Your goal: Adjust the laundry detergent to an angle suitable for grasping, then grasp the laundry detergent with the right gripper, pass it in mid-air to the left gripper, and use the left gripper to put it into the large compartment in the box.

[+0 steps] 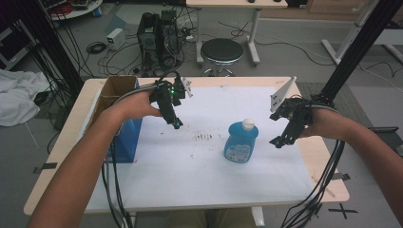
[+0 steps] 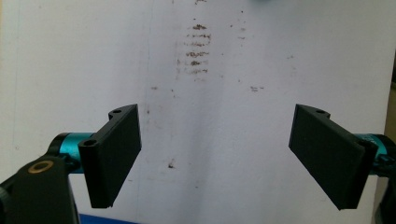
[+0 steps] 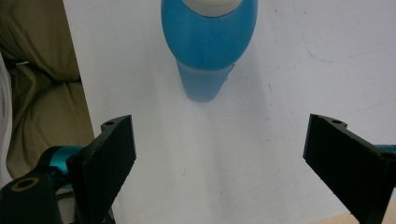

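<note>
A blue bottle [image 1: 241, 142] with a white cap stands upright on the white sheet [image 1: 190, 171], a little right of centre. My right gripper [image 1: 280, 140] hangs just to the right of it, jaws wide apart with nothing between them; in the right gripper view the blue bottle [image 3: 208, 42] is straight ahead of my right gripper [image 3: 219, 163]. My left gripper [image 1: 176, 124] hovers over the sheet's left part, also open and empty. Ahead of my left gripper [image 2: 217, 158] lies a patch of brown crumbs [image 2: 196, 51].
An open cardboard box [image 1: 111, 95] with a blue front stands at the table's left side under my left forearm. Brown crumbs [image 1: 204, 137] are scattered left of the bottle. Cables trail off the table's front edge. A black stool [image 1: 221, 51] stands beyond the table.
</note>
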`<state>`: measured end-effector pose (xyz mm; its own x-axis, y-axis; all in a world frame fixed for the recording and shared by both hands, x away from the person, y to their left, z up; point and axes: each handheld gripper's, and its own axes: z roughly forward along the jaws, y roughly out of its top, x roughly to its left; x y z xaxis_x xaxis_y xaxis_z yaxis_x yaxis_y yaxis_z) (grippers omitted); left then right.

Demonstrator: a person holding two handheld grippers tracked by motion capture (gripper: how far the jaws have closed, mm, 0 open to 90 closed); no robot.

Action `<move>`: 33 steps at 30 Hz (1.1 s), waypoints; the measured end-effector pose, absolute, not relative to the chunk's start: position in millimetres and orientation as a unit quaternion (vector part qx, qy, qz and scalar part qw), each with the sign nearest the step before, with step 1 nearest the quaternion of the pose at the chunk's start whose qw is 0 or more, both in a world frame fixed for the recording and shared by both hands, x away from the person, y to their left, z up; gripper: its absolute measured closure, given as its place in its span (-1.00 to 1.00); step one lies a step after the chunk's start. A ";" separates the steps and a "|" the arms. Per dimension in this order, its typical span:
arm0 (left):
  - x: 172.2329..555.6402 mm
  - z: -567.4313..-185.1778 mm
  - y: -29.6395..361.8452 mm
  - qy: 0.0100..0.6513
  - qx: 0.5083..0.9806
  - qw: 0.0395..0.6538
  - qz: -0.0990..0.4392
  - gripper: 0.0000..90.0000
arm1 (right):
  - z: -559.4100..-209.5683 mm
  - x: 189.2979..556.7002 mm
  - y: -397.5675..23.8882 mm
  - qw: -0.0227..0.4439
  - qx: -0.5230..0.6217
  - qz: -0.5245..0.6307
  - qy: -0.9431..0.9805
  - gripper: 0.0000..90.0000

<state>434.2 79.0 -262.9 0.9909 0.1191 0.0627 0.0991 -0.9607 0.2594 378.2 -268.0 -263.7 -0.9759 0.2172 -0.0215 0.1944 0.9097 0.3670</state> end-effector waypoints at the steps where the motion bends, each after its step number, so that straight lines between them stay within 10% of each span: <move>1: 434.2 -263.3 78.6 0.055 0.989 0.128 0.040 -0.62 | -264.6 378.6 -269.5 0.032 0.104 0.186 0.976 -0.81; 33: 436.0 -268.2 79.7 0.055 0.990 0.123 0.038 -0.62 | -313.9 373.3 -294.1 0.031 0.135 0.306 0.942 -0.81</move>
<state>436.0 79.7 -268.2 0.9910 0.1191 0.0619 0.1002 -0.9635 0.2483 373.3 -294.1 -313.9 -0.9614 0.2741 0.0248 0.2363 0.7759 0.5849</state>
